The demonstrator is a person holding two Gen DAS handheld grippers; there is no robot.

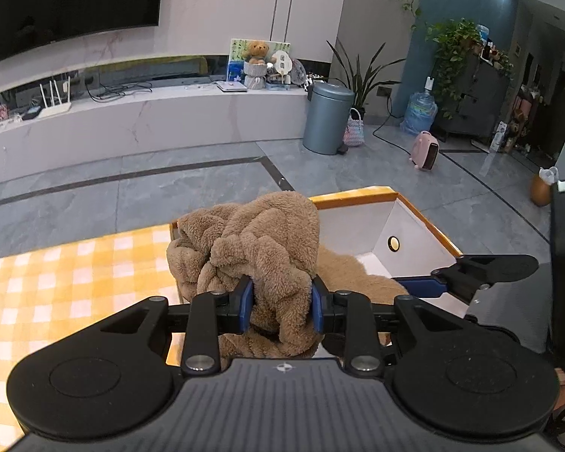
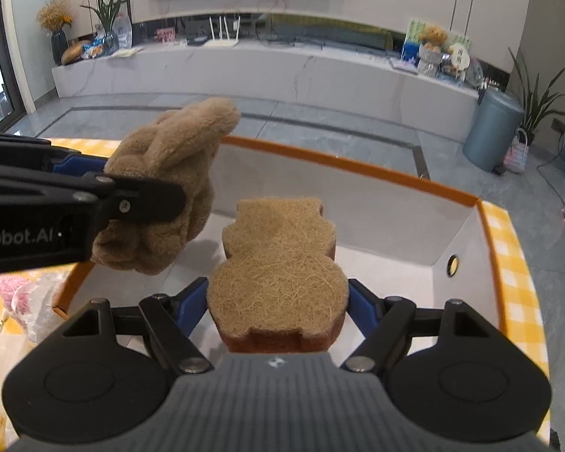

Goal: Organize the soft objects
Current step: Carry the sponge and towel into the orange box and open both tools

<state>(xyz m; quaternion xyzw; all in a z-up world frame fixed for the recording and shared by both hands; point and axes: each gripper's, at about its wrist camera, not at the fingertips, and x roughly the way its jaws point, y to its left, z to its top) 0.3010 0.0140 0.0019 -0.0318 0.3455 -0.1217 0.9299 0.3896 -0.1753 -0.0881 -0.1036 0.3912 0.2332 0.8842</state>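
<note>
Gripping: left gripper (image 1: 281, 303) brown towel (image 1: 252, 241); right gripper (image 2: 278, 301) sponge (image 2: 278, 267).

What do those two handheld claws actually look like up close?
The left claw and right claw match: matte black plastic, blue pads on the fingertips, silver screws, two round black discs flanking a ribbed grey body. White "Robot.AI" lettering marks the left one's side. No cables or sleeves show.

The left gripper (image 1: 281, 301) clamps a bunched brown fleece cloth (image 1: 252, 248) between its blue pads. The right gripper (image 2: 278, 301) pinches a bear-shaped scouring sponge (image 2: 278, 263), jaws held wider apart.
</note>
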